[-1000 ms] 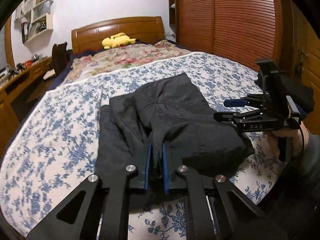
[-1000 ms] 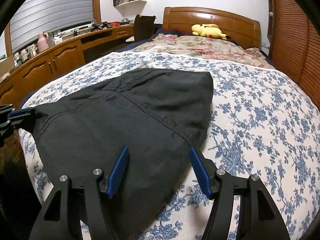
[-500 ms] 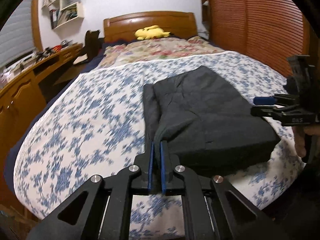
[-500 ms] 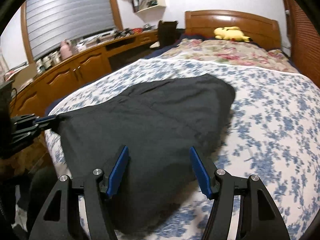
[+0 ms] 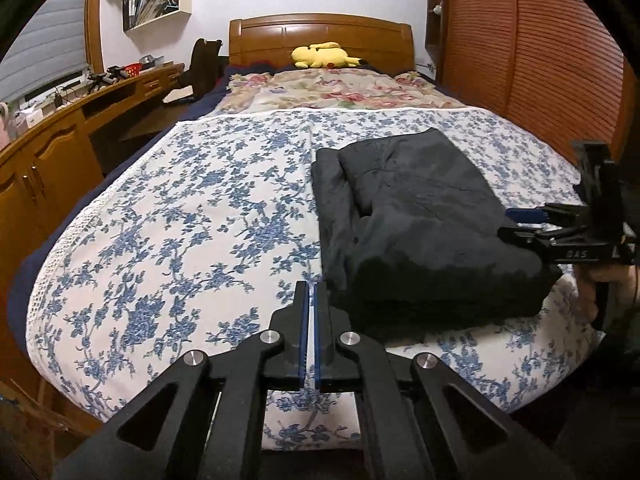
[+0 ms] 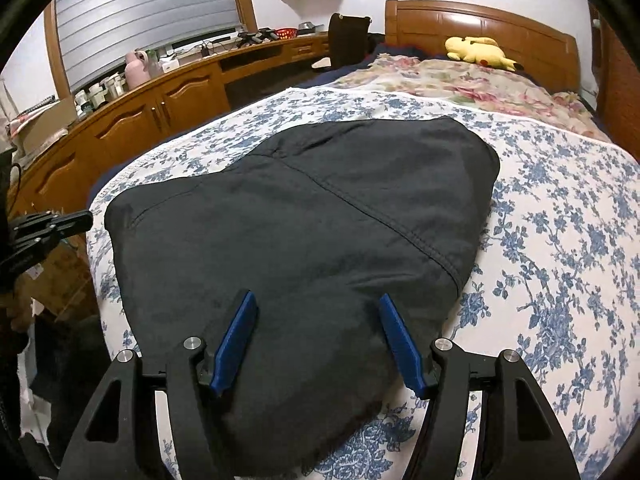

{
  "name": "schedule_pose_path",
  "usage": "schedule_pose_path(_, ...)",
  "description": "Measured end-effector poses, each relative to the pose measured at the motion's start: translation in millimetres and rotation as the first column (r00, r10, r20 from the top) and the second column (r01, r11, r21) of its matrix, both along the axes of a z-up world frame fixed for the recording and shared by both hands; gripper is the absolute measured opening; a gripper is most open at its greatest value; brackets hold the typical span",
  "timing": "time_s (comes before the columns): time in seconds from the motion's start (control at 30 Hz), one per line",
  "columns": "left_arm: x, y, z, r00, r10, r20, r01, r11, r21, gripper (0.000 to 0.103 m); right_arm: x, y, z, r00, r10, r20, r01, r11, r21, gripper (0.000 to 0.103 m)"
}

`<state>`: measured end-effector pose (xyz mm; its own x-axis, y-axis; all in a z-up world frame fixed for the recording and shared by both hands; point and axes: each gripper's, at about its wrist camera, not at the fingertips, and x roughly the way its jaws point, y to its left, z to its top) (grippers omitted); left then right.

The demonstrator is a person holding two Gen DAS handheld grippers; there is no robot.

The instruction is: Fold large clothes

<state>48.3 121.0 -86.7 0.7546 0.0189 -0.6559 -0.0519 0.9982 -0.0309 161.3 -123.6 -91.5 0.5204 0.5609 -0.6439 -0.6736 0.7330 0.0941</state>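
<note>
- The dark garment (image 6: 304, 240) lay folded into a thick stack on the blue-flowered bedspread (image 5: 180, 220), at the foot end of the bed and towards its right side, so you could reach it from where you stood.
- Your left gripper (image 5: 311, 292) was closed with nothing between its blue pads; it hung over bare bedspread just beside the stack's near left corner, clear of the cloth. That reads as a grip already let go.
- Your right gripper (image 6: 316, 312) had its jaws wide apart and gripped nothing. It hovered over the near edge of the stack, the blue fingers (image 6: 236, 336) straddling dark fabric without pinching it, probably lined up for the next pinch or to press the layers flat.
- In the left wrist view the stack showed several layers, with a narrower fold lying on a wider one, so the folding looked well along; I couldn't tell whether another fold was due.
- The yellow plush toy (image 5: 320, 56) sat at the headboard (image 5: 320, 28), well apart from the work.
</note>
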Motion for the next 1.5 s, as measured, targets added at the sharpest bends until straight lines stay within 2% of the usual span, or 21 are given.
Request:
schedule_pose_path(0.07, 0, 0, 1, 1.0, -0.001, 0.007, 0.001, 1.0, -0.002, 0.004, -8, 7, 0, 1.0, 0.0, 0.01, 0.001, 1.0, -0.008, 0.067)
schedule_pose_path(0.13, 1, -2, 2, 1.0, -0.002, 0.006, 0.002, 1.0, -0.003, 0.013, -6, 10, -1, 1.0, -0.003, 0.015, 0.003, 1.0, -0.012, 0.068)
schedule_pose_path(0.37, 1, -7, -2, 1.0, -0.023, 0.006, 0.024, 1.0, -0.014, 0.031, -1, 14, -4, 1.0, -0.007, 0.024, 0.007, 1.0, -0.018, 0.069)
schedule_pose_path(0.47, -1, -7, -2, 0.999, -0.039, 0.014, 0.039, 0.998, -0.039, 0.035, -1, 13, -5, 1.0, -0.003, 0.026, 0.004, 1.0, -0.016, 0.069)
schedule_pose_path(0.53, -2, -8, -2, 0.999, -0.038, 0.019, 0.038, 0.999, -0.038, 0.045, -1, 12, -5, 1.0, -0.003, 0.025, 0.003, 1.0, -0.013, 0.069)
schedule_pose_path(0.7, -1, -6, -8, 1.0, -0.028, 0.007, 0.028, 0.999, -0.037, 0.059, -2, 9, -6, 1.0, -0.004, 0.03, 0.004, 1.0, -0.01, 0.069)
schedule_pose_path(0.97, 6, -7, -23, 1.0, -0.021, -0.007, 0.021, 0.999, -0.031, 0.061, -1, 1, -2, 0.999, -0.001, 0.037, 0.001, 1.0, -0.01, 0.07)
schedule_pose_path(1.1, 13, -7, -30, 1.0, -0.025, -0.002, 0.025, 0.999, -0.03, 0.061, 10, -7, 12, 0.995, -0.029, 0.091, 0.031, 0.999, -0.022, 0.071)
schedule_pose_path(1.27, 25, -9, -40, 0.999, -0.046, -0.004, 0.046, 0.998, -0.048, 0.061, 54, -9, 15, 0.99, -0.08, 0.115, 0.091, 0.992, -0.089, 0.072)
schedule_pose_path(1.5, 35, -6, -50, 0.998, -0.064, -0.026, 0.062, 0.996, -0.067, 0.061, 132, -1, -3, 0.989, -0.15, 0.008, 0.15, 0.982, -0.119, 0.073)
